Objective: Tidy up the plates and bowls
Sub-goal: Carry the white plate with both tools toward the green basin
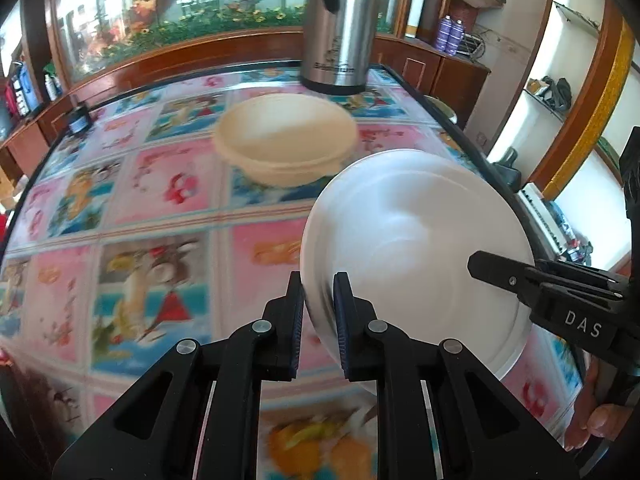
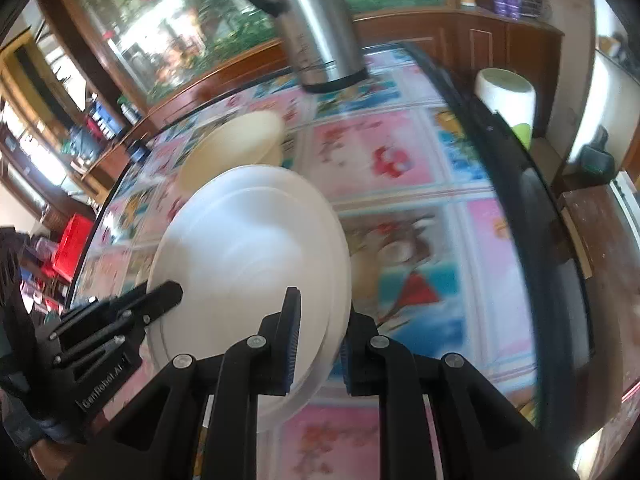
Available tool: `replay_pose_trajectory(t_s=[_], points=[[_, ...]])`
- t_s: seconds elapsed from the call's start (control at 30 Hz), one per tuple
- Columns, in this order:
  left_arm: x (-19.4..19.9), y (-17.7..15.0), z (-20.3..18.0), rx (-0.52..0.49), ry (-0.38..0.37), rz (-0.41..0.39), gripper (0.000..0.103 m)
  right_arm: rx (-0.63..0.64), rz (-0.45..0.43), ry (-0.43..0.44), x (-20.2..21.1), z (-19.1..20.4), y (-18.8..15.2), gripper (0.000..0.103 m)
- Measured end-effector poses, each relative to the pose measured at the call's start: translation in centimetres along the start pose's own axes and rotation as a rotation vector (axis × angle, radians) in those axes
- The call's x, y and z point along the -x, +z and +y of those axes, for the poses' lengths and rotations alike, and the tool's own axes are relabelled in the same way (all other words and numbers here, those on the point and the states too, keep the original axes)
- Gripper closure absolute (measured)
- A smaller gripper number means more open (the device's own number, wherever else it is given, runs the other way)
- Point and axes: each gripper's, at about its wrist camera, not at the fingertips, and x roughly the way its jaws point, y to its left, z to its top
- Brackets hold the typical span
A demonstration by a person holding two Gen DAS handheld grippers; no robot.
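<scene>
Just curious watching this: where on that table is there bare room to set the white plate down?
Free: the near tablecloth left of the plate, in front of the cream bowl; also right of the bowl toward the table edge. Crowded: the far side, with bowl and steel flask.

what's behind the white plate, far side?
Behind the white plate, held by both tongs, sits a cream bowl, then a steel thermos. The plate hides part of the bowl's rim; its contents are unclear.

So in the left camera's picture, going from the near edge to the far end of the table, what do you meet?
Left tongs clamped on the white plate → cream bowl → steel flask.
</scene>
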Motion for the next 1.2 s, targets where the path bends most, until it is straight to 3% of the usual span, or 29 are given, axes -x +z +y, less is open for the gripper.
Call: replay_pose_trajectory(t_s=[0.6, 1.2], points=[[5.2, -5.2, 8.9, 0.085, 0.079, -0.016, 0.089, 0.105, 0.071, 0.064, -2.1, 9.7, -3.7, 0.084], [10.3, -7.3, 15.7, 0.142, 0.128, -0.077, 0.089, 0.231, 0.058, 0.091, -1.7, 17.8, -4.7, 0.083]])
